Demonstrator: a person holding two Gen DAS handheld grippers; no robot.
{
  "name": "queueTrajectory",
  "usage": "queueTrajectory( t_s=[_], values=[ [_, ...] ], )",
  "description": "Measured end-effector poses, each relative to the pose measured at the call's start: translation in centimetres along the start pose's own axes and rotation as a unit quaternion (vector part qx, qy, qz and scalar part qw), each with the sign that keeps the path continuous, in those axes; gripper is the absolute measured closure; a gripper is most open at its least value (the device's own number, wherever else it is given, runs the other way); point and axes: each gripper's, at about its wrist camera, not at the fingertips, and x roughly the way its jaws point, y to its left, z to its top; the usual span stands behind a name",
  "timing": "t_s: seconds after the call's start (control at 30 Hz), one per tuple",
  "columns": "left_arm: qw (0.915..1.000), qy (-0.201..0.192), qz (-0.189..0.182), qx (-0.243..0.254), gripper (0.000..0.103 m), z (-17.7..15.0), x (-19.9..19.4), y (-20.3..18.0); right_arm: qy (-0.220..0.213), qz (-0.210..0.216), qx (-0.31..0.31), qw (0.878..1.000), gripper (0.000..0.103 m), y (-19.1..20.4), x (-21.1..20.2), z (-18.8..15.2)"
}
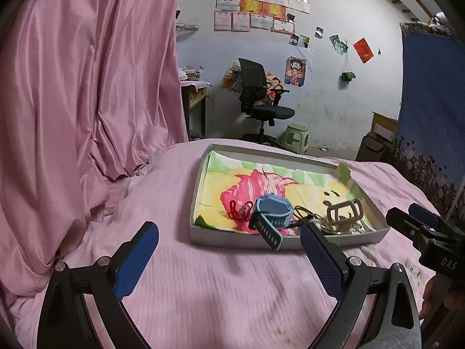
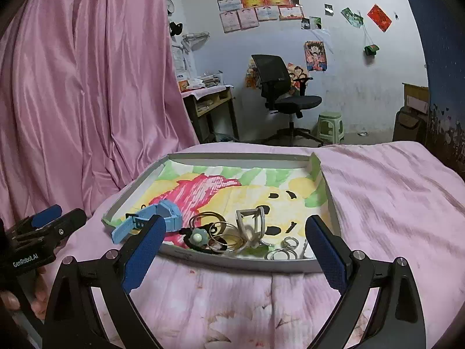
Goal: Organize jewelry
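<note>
A shallow grey cardboard tray [image 2: 331,200], lined with a bright pink, yellow and green cartoon drawing, lies on the pink bedspread [image 2: 392,192]. The jewelry is bunched along its near edge: a light-blue plastic wristwatch [image 2: 162,218] at the near left corner, its strap hanging over the rim; a tangle of thin gold bangles [image 2: 216,231] beside it, with a small pale flower-shaped piece [image 2: 197,237] touching them; a squarish silver cuff [image 2: 251,222] standing on edge; and a few small silver rings [image 2: 283,248] toward the right. In the left wrist view a thin red cord [image 1: 239,209] lies left of the watch.

The left gripper [image 1: 229,257] hovers over the bedspread just short of the tray, its blue-padded fingers spread wide and holding nothing. The right gripper [image 2: 235,247] hangs above the tray's near edge, equally wide apart and empty, the bangles and cuff showing between its fingers [image 2: 325,253].
</note>
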Motion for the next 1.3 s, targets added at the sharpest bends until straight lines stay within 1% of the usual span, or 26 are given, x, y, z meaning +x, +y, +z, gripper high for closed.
queueTrajectory(
  t_s=[0.23, 0.7, 0.9, 1.17, 1.3],
  values=[
    [0.9999, -0.014, -0.004, 0.008, 0.005, -0.8, -1.9, -0.4, 0.003, -0.002, -0.013, 1.000, 0.009, 0.1, -1.5, -1.0],
    [0.9997, -0.020, -0.012, 0.008, 0.005, -2.9, -4.6, -0.6, -0.020, -0.005, -0.018, 1.000, 0.009, 0.2, -5.4, -2.6],
    [0.9995, -0.022, -0.015, 0.014, 0.005, -3.9, -6.0, -0.8, -0.013, -0.006, -0.018, 1.000, 0.009, 0.1, -6.4, -3.7],
    [0.9994, -0.027, -0.017, 0.011, 0.005, -5.1, -7.5, -0.7, -0.017, -0.011, -0.025, 0.999, 0.009, -0.3, -8.2, -4.6],
    [0.9995, -0.022, -0.021, 0.012, 0.005, -5.9, -8.0, -0.7, -0.020, -0.011, -0.029, 0.999, 0.009, 0.0, -9.1, -5.1]
  ],
)
